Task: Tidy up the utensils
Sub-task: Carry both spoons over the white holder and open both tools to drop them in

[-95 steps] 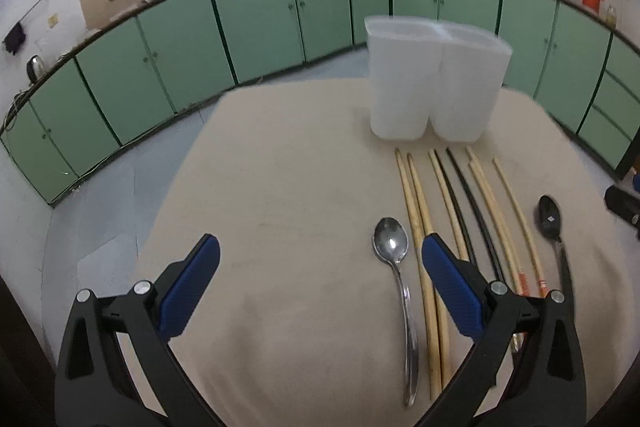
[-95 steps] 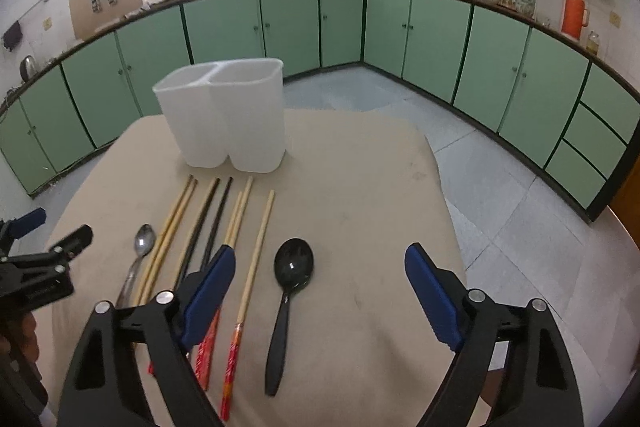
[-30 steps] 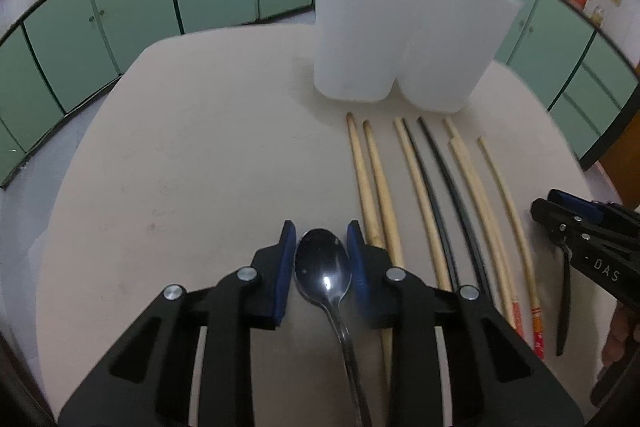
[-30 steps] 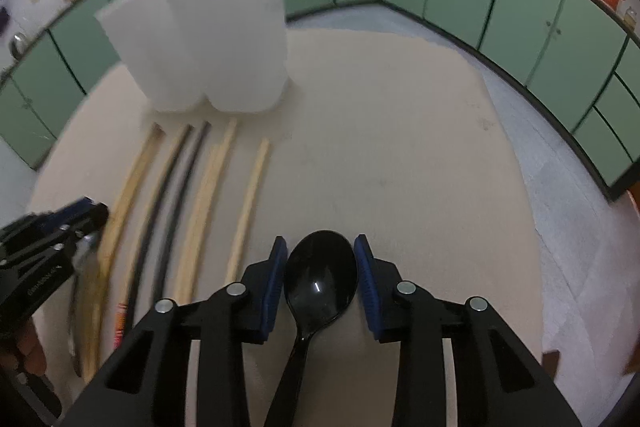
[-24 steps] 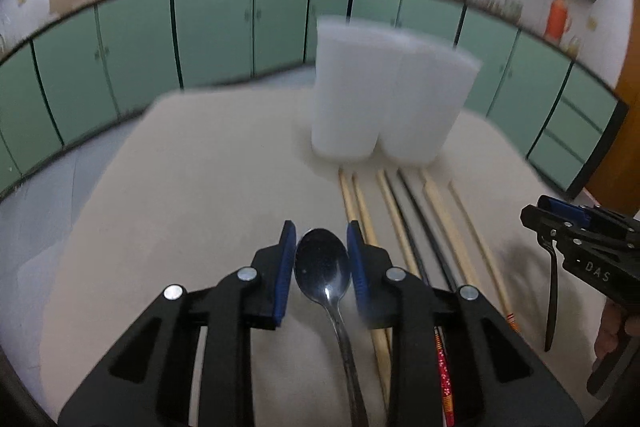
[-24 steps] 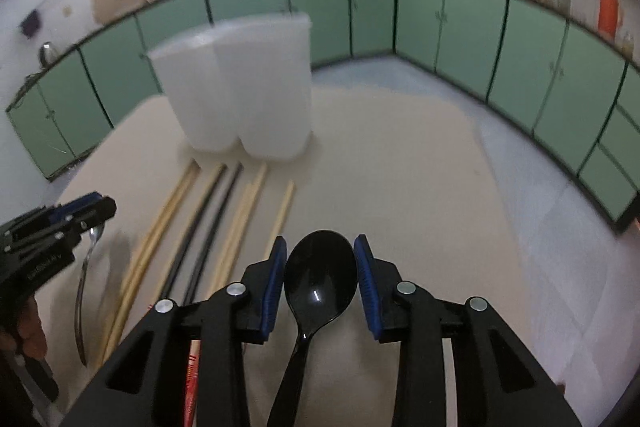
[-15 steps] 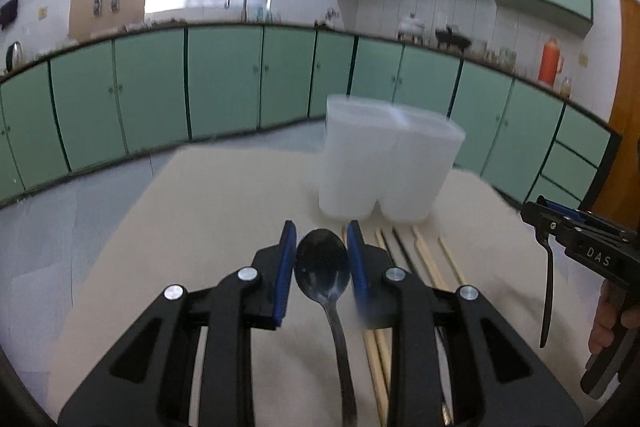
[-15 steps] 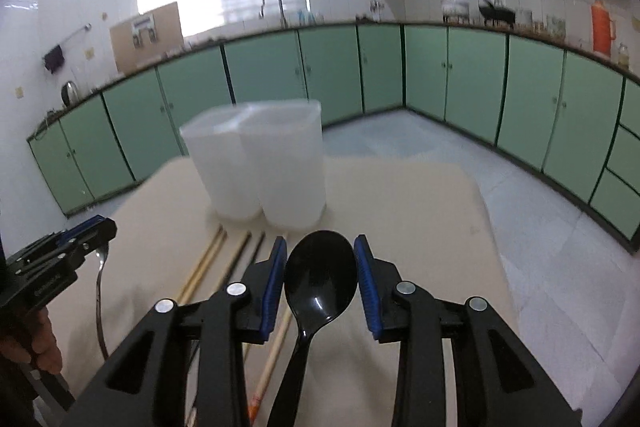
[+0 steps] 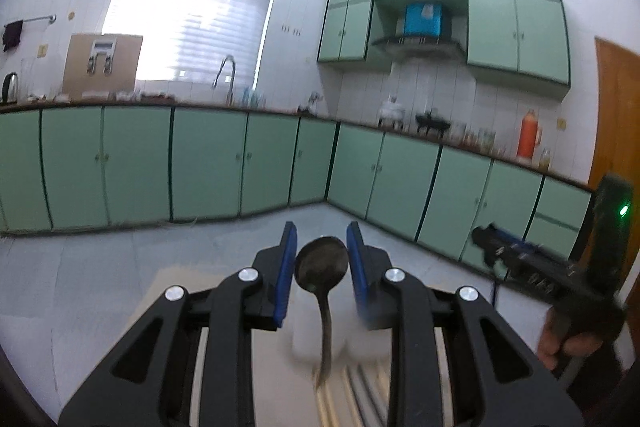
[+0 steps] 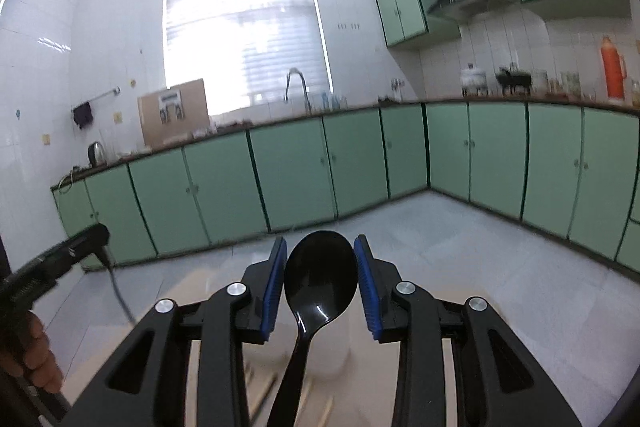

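Note:
My left gripper (image 9: 321,259) is shut on a metal spoon (image 9: 322,267), bowl up and handle hanging down, lifted high above the table. My right gripper (image 10: 320,269) is shut on a black plastic spoon (image 10: 319,277), held the same way. The white two-compartment holder (image 9: 340,341) shows blurred below the left fingers, and in the right wrist view (image 10: 320,351) behind the black spoon's handle. Chopsticks (image 9: 352,391) lie on the table before the holder; a few show in the right wrist view (image 10: 260,397). Each gripper appears in the other's view, the right one (image 9: 532,267) and the left one (image 10: 52,263).
Both cameras are tilted up at the kitchen: green base cabinets (image 9: 208,163), a sink tap (image 10: 296,83) under the window, a range hood (image 9: 420,43) and an orange flask (image 10: 614,73) on the counter. The beige table edge (image 10: 188,287) shows low in view.
Both grippers closed on their spoons, lifted them off the table and tilted upward. The holder and chopsticks have dropped to the bottom of both views.

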Tool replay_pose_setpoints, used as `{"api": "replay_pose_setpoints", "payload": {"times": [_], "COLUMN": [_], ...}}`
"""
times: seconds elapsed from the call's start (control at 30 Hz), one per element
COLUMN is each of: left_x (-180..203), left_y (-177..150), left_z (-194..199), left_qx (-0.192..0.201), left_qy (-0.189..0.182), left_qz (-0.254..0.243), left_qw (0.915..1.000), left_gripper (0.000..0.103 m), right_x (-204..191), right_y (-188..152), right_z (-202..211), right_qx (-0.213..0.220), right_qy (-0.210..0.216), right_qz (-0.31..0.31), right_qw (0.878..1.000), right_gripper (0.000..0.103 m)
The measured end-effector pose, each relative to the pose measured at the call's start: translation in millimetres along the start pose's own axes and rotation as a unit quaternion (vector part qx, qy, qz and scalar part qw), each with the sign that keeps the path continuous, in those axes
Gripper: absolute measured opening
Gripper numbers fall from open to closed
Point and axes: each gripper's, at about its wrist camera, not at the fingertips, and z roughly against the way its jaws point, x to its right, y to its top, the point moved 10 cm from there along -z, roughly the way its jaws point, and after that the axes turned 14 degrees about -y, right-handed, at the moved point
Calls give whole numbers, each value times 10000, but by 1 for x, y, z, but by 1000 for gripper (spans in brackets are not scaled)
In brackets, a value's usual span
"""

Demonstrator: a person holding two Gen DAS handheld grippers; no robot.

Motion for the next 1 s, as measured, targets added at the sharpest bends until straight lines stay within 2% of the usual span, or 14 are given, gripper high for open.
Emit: {"api": "replay_pose_setpoints", "payload": {"times": [0.07,0.2,0.33,0.57,0.73,1.0], "left_x": [4,11,13,-5,-24,-44], "left_y": [25,51,54,5,-34,-68], "left_z": [-12,-44,-82,-129,-140,-141], "left_qx": [204,334,300,-227,-600,-942], "left_qy": [-71,-226,-268,-314,-284,-200], "left_qz": [-48,-54,-108,94,214,252], "left_qw": [9998,9992,9991,9992,9976,9950], "left_gripper": [24,24,24,24,24,24], "right_x": [-4,-11,-15,-10,-9,-9], "right_y": [20,43,49,11,-17,-52], "right_z": [-14,-42,-73,-115,-117,-108], "right_qx": [212,487,592,252,80,-336], "right_qy": [3,-120,-255,-400,-319,-88], "right_qz": [-57,28,69,111,150,130], "right_qw": [9998,9987,9979,9988,9993,9993], "right_gripper": [34,34,34,34,34,35]}}
